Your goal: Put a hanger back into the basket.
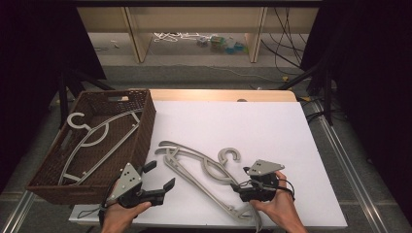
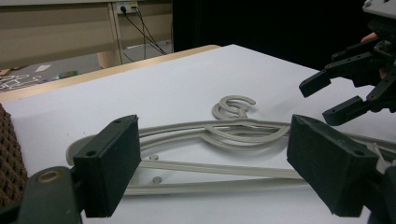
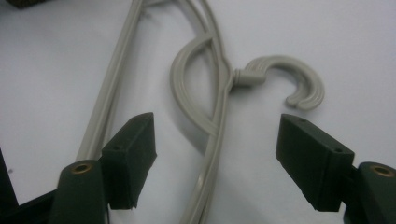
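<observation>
While one grey hanger (image 1: pixel 92 141) already lies in the wicker basket (image 1: pixel 145 127) at the table's left, a second hanger (image 1: pixel 204 174) waits on the white sheet between my left gripper (image 1: pixel 159 176) and right gripper (image 1: pixel 244 180). Along my left gripper's spread, empty jaws, that hanger (image 2: pixel 224 140) lies just beyond. My right gripper's jaws gape over its neck (image 3: pixel 219 102), nothing grasped; I judge the job half done.
</observation>
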